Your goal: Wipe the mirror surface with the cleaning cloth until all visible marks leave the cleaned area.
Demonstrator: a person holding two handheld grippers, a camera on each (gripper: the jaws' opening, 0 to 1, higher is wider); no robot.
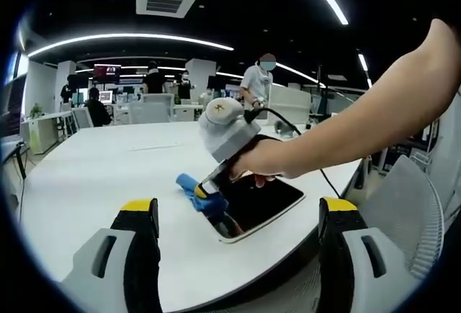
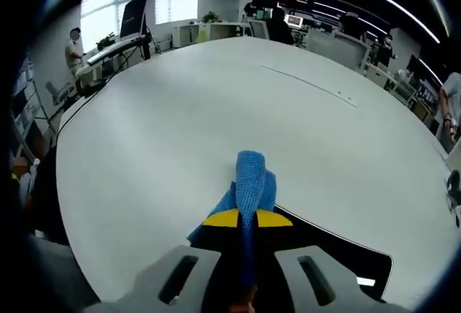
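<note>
Cloth (image 2: 248, 183), blue and bunched, is pinched between the closed jaws of the right gripper (image 2: 247, 219) and pressed onto the near-left corner of the dark mirror (image 1: 263, 201) lying flat on the white table (image 1: 108, 176). A hand (image 1: 263, 158) grips that tool from the right, forearm stretched across. Left gripper (image 1: 238, 216) hangs back with jaws spread wide, holding nothing.

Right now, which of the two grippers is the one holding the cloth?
The right gripper: its yellow-tipped jaws are shut on the blue cloth over the mirror. The left gripper stands open with nothing between its jaws.
</note>
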